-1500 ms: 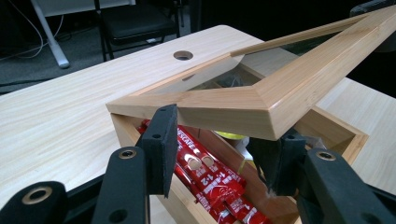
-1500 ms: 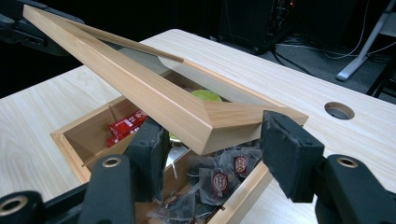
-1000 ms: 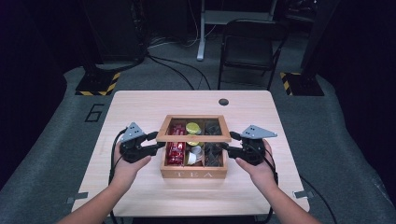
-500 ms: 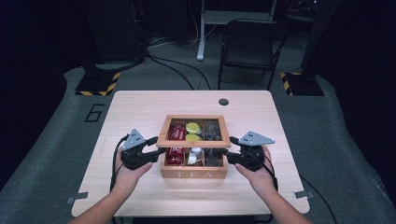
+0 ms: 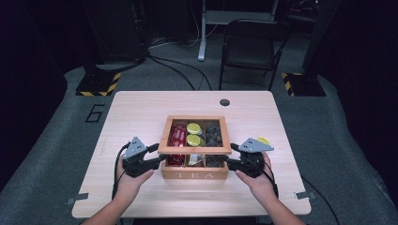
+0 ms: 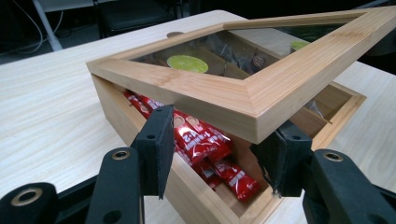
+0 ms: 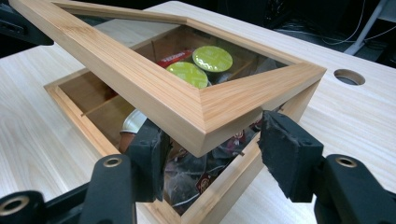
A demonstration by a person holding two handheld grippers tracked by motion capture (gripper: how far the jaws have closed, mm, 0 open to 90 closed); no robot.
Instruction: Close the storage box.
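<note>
**Lid held over the tea box, ready to go down**

The step in hand looks like closing the box. The lid [image 5: 194,150], a wood frame with a clear pane, is tilted above the box [image 5: 194,174], front edge raised, the rear edge low by the box's back wall. The box stands on the table [image 5: 141,108] just in front of the person.

The left gripper [image 5: 159,159] has the lid's front left corner between its half-open jaws; they have just been opening a little, yet the pads [image 6: 159,140] seem to bear on the frame. The right gripper [image 5: 230,161] takes the front right corner the same way, jaws about half open, pads [image 7: 287,154] against the frame.

The next move, as I judge it, calls for both hands to sink evenly so the frame meets the rim squarely. The jaws must then part and back out sideways, or they get trapped between lid and rim.

Inside lie red sachets [image 6: 205,140], green capsules [image 7: 212,58] and dark tea bags [image 7: 196,177]. None seems to stand above the rim, though the bags sit high near the right corner. A loose capsule [image 5: 263,140] lies on the table just behind the right gripper, clear of the lid. A cable hole [image 5: 225,102] and a chair [image 5: 253,47] are well beyond.
</note>
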